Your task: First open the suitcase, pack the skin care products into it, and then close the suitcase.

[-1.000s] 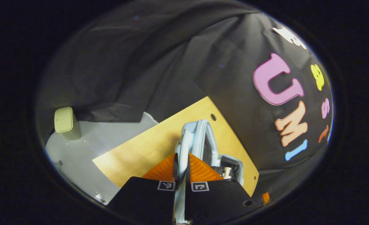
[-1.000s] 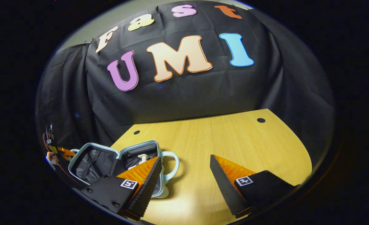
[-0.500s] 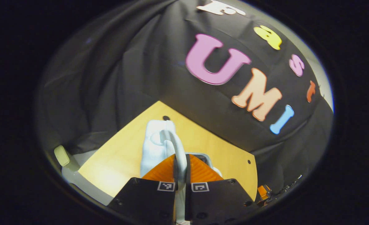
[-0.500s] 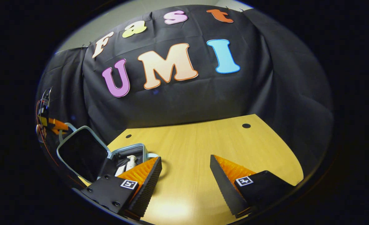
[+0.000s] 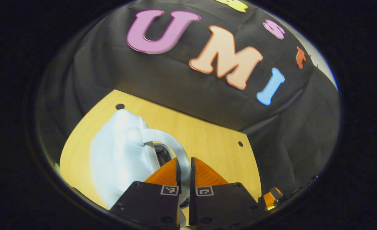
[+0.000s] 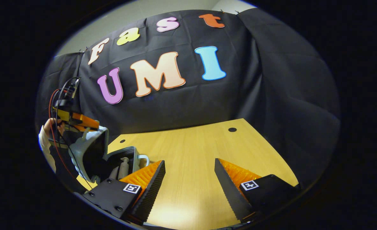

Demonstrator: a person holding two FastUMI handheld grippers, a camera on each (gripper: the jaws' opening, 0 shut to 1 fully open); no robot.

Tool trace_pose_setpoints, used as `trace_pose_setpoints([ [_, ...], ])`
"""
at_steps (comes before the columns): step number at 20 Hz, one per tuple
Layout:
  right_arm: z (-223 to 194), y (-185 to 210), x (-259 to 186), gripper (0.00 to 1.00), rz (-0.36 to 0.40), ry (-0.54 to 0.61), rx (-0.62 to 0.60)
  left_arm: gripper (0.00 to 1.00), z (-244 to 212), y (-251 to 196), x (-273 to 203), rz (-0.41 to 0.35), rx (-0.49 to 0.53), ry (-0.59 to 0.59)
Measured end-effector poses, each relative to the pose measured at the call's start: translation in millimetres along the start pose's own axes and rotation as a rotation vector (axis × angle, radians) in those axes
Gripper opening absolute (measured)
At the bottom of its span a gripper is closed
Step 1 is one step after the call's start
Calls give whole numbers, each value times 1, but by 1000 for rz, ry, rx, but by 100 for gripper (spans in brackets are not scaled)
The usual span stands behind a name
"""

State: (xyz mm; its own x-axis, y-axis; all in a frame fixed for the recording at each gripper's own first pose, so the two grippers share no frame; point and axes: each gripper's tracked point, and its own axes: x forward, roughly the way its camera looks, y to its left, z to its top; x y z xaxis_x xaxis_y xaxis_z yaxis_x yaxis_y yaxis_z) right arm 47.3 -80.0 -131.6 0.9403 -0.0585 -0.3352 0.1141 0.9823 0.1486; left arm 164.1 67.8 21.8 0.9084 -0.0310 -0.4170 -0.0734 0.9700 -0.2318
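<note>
Right now the left gripper [image 5: 184, 171] has its two fingers pinched tight on the pale blue handle [image 5: 172, 143] of the suitcase lid [image 5: 121, 153], with the handle strap running down through the narrow slit between them. Suitcase [image 6: 111, 156] sits on the wooden table [image 6: 191, 153], at the table's left end as seen in the right gripper view. Lid is raised, tilted partway over the base shell [image 6: 129, 156], neither flat open nor fully down; dark lining shows on its inner face. In the left gripper view the lid's pale outer shell faces the camera, a bit of dark interior visible just beside the handle. A pump bottle [image 6: 123, 166] stands upright inside the base shell; a second item beside it, too hidden to tell.

In the right gripper view the left gripper [image 6: 80, 123] shows on top of the lid's handle, a hand [image 6: 52, 126] behind it, red and black cables [image 6: 56, 105] trailing from it.

Right gripper [image 6: 190, 174] is spread wide with nothing between the fingers, over bare table to the right of the suitcase, near but not touching it. Its tip [image 5: 270, 198] peeks in at the table's near right edge in the left gripper view.
</note>
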Motion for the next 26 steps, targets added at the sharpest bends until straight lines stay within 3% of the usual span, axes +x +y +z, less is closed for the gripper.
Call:
trace_pose_setpoints([
  [3,-1,-28,-15,97,-54,-11,28,5,-43,-19,50,26,29,127],
  [7,-4,-61,-32,97,-124,-16,75,6,-93,-13,94,82,61,273],
  [11,-11,-78,-44,97,-158,-9,81,6,-116,0,110,136,79,367],
  [15,-15,-83,-47,97,-159,7,83,9,-134,13,119,184,164,443],
  [16,-13,-82,-47,97,-156,6,74,24,-135,17,118,207,187,454],
  [17,-12,-81,-47,97,-152,3,62,20,-134,15,120,206,203,450],
  [20,-3,-75,-46,97,-135,-11,34,71,-127,-1,113,186,227,418],
  [24,14,-54,-40,97,-89,-44,20,95,-90,-18,64,143,261,278],
  [26,25,-41,-36,97,-61,-66,12,95,-67,-33,39,91,234,169],
])
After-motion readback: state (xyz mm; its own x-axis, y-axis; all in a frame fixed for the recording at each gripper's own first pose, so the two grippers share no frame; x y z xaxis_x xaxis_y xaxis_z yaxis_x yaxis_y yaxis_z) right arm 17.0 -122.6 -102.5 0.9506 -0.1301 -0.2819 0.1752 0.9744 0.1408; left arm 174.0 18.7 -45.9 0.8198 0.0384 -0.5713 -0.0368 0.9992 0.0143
